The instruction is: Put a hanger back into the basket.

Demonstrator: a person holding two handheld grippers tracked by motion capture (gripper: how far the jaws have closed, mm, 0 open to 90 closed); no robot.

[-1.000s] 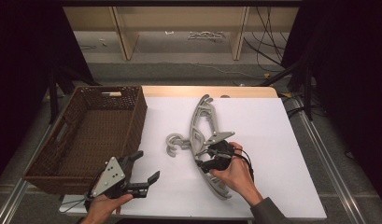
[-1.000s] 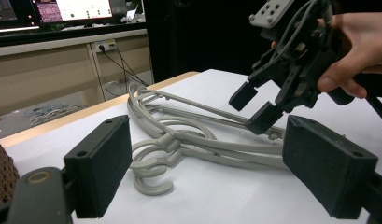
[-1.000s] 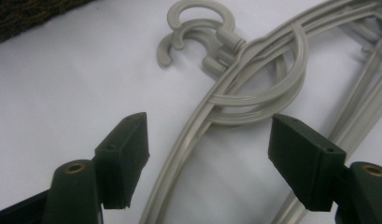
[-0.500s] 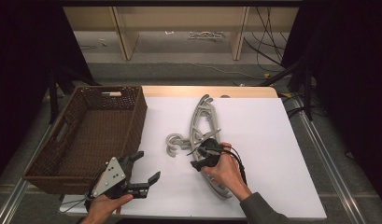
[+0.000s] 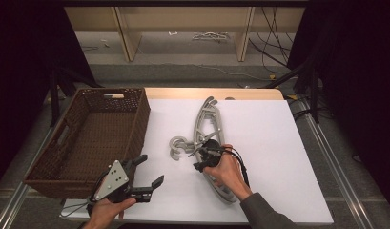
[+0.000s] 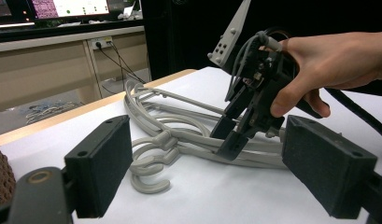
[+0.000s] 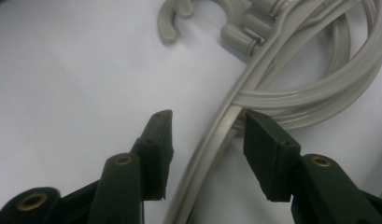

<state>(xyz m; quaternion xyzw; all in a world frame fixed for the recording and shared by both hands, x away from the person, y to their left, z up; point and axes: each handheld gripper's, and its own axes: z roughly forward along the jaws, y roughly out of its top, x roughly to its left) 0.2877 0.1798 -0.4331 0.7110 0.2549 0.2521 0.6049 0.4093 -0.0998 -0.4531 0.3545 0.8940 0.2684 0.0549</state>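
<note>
The grey hangers (image 5: pixel 209 138) lie stacked in a curved bundle near the middle of the white table (image 5: pixel 278 157), hooks pointing toward the basket (image 5: pixel 95 138), well apart from it. The right gripper (image 5: pixel 202 155) stands over the bundle's middle; its jaws have just been closing, with one hanger arm between them, and the pads do not yet press on it. The right gripper view shows what the high view cannot: the grey arm (image 7: pixel 212 140) runs up between the two pads with a gap on each side. The left gripper (image 5: pixel 147 174) hangs released by the table's near edge, just beside the basket's corner, nothing between its wide jaws. Bare white surface lies open right of the hangers and between the two grippers. The left gripper view shows the right gripper (image 6: pixel 237 137) tilted down onto the bundle
</note>
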